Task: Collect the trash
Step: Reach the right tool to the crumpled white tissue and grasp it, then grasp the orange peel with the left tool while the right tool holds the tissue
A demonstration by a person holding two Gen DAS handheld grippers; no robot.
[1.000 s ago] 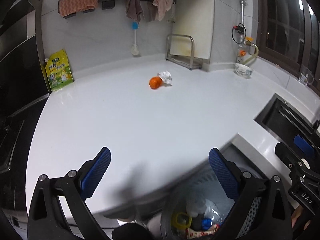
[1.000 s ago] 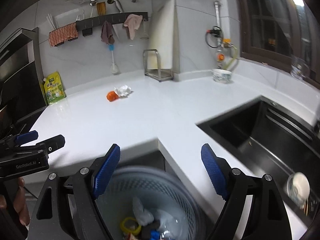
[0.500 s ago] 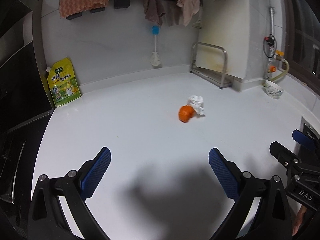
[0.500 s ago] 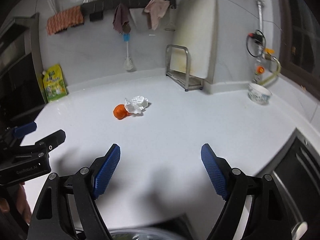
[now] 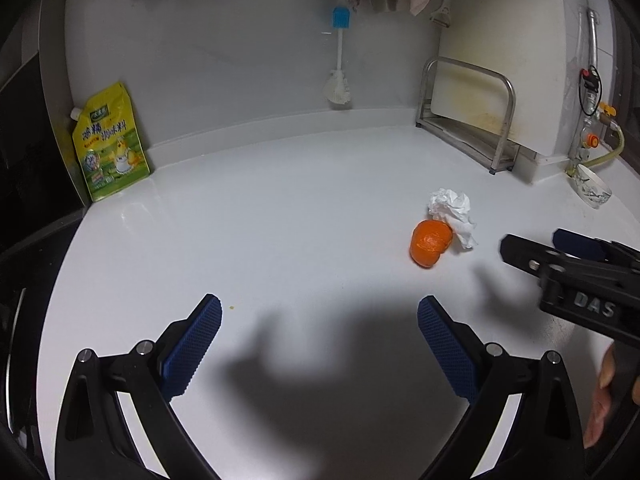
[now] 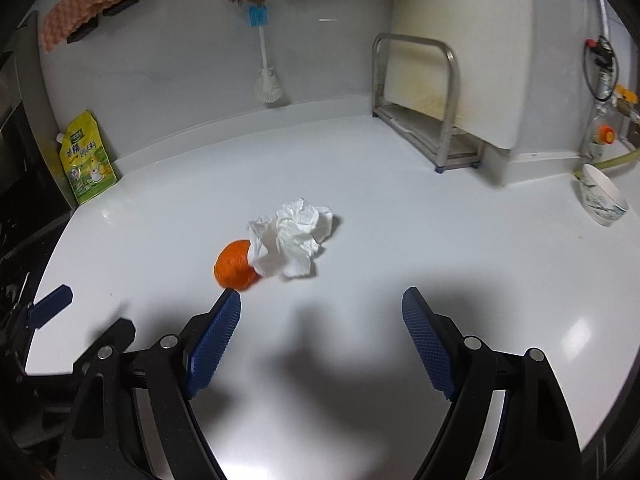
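On the white counter (image 6: 400,200), you are holding both the right gripper (image 6: 322,320) and the left gripper (image 5: 318,328) wide and empty; the crumpled tissue (image 6: 294,236) is looking light and soft, so pinch its bulk.

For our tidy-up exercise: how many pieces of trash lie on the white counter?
2: a crumpled tissue mid-counter, and an orange peel touching its left side. Nothing visible could hide more.

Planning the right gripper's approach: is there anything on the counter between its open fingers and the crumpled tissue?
Nothing: in the right wrist view, bare white counter separates the right gripper from the crumpled tissue; the orange peel sits just left.
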